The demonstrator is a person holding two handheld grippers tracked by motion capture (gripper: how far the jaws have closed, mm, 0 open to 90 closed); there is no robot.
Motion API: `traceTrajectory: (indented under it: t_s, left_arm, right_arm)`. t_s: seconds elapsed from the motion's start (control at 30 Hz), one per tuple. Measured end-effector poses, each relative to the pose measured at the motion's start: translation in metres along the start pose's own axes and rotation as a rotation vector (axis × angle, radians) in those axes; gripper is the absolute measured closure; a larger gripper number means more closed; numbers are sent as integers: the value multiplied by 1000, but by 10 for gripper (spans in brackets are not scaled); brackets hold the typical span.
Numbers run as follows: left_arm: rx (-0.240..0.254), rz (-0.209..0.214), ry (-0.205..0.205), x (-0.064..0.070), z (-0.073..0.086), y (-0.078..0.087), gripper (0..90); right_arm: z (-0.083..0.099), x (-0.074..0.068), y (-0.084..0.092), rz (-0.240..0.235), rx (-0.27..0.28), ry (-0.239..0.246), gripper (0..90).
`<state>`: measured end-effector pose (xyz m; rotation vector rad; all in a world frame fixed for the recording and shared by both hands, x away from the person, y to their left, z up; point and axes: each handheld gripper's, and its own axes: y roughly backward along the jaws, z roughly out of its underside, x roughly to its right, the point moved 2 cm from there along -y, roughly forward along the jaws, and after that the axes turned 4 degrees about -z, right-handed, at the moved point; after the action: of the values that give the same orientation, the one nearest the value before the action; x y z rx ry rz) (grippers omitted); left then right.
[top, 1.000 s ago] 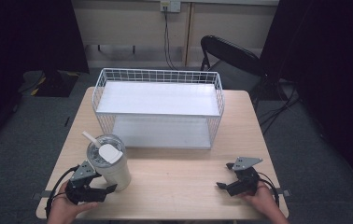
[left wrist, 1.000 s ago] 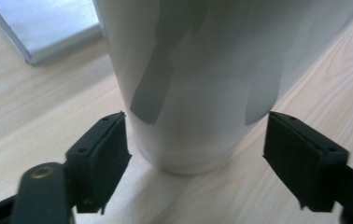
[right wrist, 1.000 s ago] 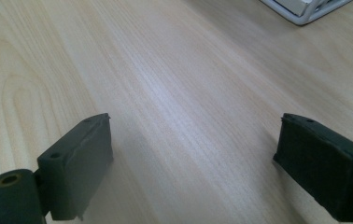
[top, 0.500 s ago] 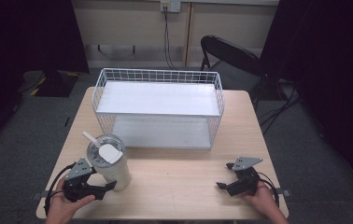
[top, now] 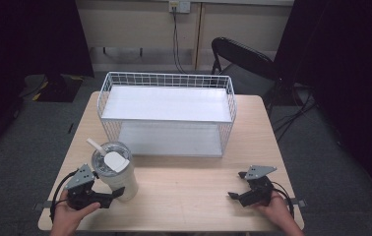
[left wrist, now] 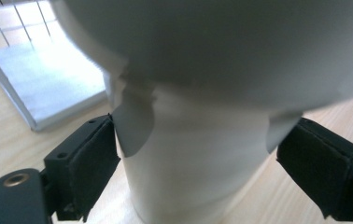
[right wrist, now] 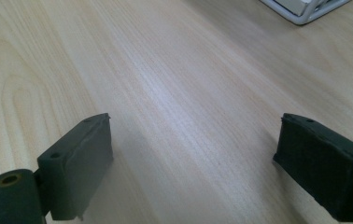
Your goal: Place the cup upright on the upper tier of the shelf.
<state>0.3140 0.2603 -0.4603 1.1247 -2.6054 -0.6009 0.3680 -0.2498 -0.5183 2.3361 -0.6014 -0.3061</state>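
Note:
A cream tumbler (top: 119, 177) with a clear lid and a white straw stands upright on the wooden table (top: 189, 191), near its front left corner. My left gripper (top: 116, 193) lies level on the table with the tumbler's (left wrist: 193, 140) lower body between its jaws. Those jaws have just been opening. The left pad (left wrist: 90, 163) sits at the tumbler's wall, and the right pad (left wrist: 319, 168) stands a little off it. At the front right, my right gripper (top: 233, 195) rests on the table, open, with bare wood between its pads (right wrist: 79, 161).
A white wire basket (top: 167, 76) with a white shelf board stands across the back half of the table. Behind the table are a black chair (top: 243, 54) and a wall with a cable. Bare wood lies between the two grippers.
The left gripper's jaws have spread apart around the tumbler, which stays upright in the same spot. Neither hand has moved.

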Motion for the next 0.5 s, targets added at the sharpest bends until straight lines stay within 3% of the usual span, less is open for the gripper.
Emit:
traceTrajectory:
  t_s: [0.43, 0.5]
  left_arm:
    - [66, -4, -29, 0, -3, -9, 88]
    - [80, -4, -19, 1, -2, -11, 85]
  right_arm:
    - [0, 0, 0, 3, 0, -2, 102]
    - [0, 0, 0, 3, 0, -2, 102]
